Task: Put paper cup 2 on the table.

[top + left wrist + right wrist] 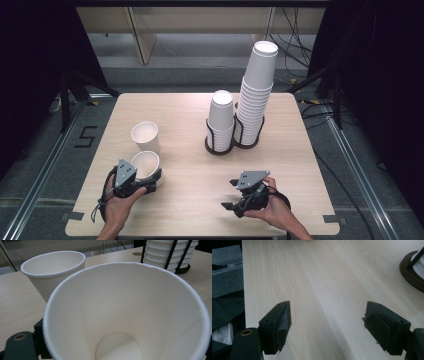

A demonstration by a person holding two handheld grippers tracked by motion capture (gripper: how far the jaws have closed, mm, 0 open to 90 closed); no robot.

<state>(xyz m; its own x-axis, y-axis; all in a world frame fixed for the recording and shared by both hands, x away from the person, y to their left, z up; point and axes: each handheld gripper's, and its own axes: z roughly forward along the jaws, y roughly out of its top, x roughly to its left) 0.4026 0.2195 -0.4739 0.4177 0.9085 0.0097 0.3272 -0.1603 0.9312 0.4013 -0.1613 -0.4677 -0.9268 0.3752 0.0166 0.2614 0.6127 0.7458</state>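
Left gripper (150, 178) clamped on a paper cup (146, 165); jaws sit on either side of the cup wall. In the left gripper view the cup (125, 312) stands upright between the jaws, mouth open to the camera, empty, round base visible. Second cup (145, 137) stands just beyond the held one, upright, near it; whether they touch I cannot tell. Same second cup (53, 272) shows behind the held cup's rim in the left gripper view.

Right gripper (231, 195) jaws apart, holding nothing, low over bare table (190, 180). Right gripper view: both pads wide apart with only wood grain between them.

Ahead of the right gripper: short stack (220, 120) and tall stack (255, 92), each in a black wire holder (219, 145), side by side and well apart from both grippers.
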